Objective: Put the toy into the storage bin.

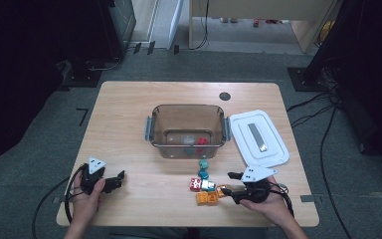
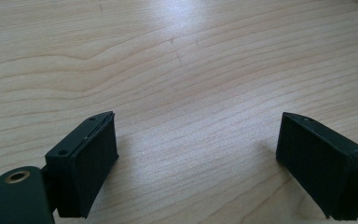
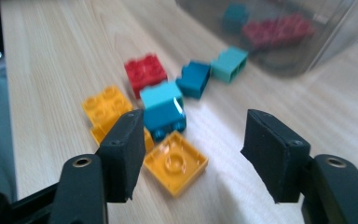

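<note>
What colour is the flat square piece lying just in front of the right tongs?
Yellow-orange flat square piece, clearest in the right gripper view.

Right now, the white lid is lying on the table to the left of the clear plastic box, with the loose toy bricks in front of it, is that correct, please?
Not quite: the white lid lies on the table to the right of the clear plastic box, not the left, as the high view shows. The loose toy bricks do sit in front of the box.

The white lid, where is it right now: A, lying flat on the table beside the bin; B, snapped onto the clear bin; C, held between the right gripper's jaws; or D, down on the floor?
A: in the high view the white lid lies flat on the table just to the right of the clear bin, whose top is open.
</note>
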